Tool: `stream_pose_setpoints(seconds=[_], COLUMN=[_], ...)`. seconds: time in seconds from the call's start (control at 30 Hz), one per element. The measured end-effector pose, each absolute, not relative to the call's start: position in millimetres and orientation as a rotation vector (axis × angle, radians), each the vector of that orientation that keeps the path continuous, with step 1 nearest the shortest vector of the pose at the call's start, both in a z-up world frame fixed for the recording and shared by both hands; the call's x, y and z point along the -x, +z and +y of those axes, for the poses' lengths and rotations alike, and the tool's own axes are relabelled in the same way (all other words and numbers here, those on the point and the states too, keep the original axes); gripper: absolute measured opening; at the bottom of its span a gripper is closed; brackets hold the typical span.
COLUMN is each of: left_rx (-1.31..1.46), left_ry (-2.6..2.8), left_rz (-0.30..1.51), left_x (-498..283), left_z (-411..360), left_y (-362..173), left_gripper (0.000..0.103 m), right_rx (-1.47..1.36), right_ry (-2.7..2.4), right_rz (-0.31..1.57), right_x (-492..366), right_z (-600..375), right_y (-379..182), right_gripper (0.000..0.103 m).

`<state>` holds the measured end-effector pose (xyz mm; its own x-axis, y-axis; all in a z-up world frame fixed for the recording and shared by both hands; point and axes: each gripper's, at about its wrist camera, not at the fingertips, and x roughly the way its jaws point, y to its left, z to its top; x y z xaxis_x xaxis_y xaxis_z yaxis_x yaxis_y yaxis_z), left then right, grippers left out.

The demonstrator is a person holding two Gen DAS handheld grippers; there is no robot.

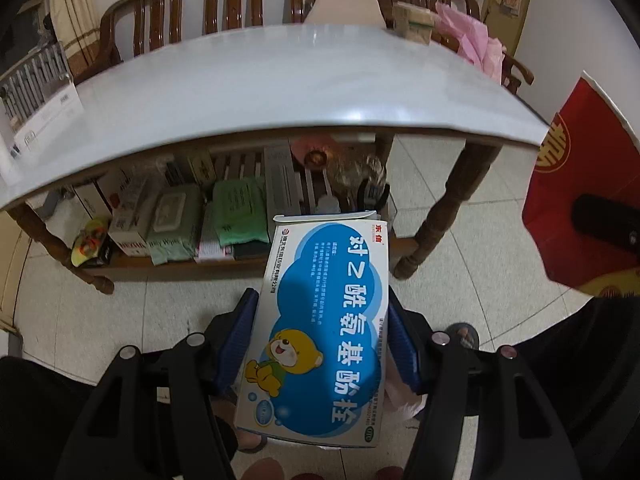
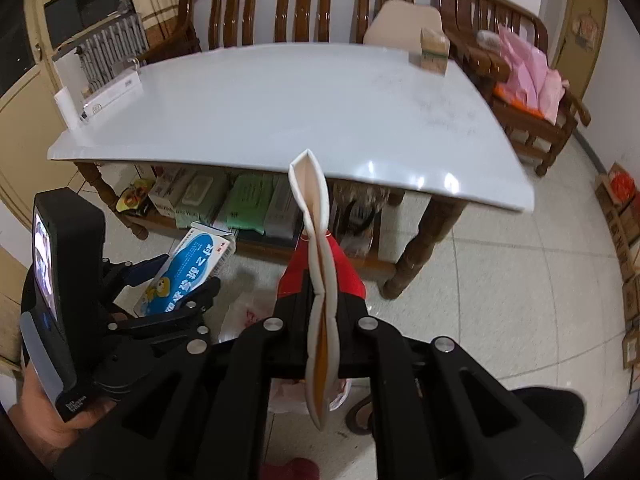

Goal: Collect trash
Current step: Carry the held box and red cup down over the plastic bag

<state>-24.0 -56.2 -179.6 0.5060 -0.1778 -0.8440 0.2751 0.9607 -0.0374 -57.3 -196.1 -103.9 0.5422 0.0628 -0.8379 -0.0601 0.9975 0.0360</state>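
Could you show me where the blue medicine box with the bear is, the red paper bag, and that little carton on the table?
blue medicine box (image 1: 324, 320), left wrist view, middle of its printed face.
red paper bag (image 2: 348, 272), right wrist view, its red side.
small carton (image 2: 434, 54), right wrist view, its front face.

Two wrist views downward, sharing the table (image 1: 280, 80).

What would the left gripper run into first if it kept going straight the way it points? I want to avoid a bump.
Probably the cluttered lower shelf under the white table: the left gripper, shut on the blue medicine box, aims below the tabletop. Depth is unclear.
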Motion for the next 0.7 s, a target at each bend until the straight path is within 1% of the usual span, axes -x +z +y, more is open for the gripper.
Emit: stream_pose_setpoints(seconds=[0.2,0.43,0.7], left_rx=[-0.109,-0.103,-0.085], left_ry=[-0.274,-0.264,-0.237], left_rz=[1.059,1.160,1.274], left_x=[34,40,41], left_z=[-66,-76,-77], left_y=[-214,-273,-325], left_gripper=[0.060,0.060,0.060], right_rx=[-0.024,-0.046,-0.108], right_ry=[0.062,0.029,0.031], right_rz=[1.046,1.108,1.224], right_x=[59,51,36], right_z=[-193,-198,-201], right_y=[-137,-178,-239], right_gripper=[0.007,0.007,0.007])
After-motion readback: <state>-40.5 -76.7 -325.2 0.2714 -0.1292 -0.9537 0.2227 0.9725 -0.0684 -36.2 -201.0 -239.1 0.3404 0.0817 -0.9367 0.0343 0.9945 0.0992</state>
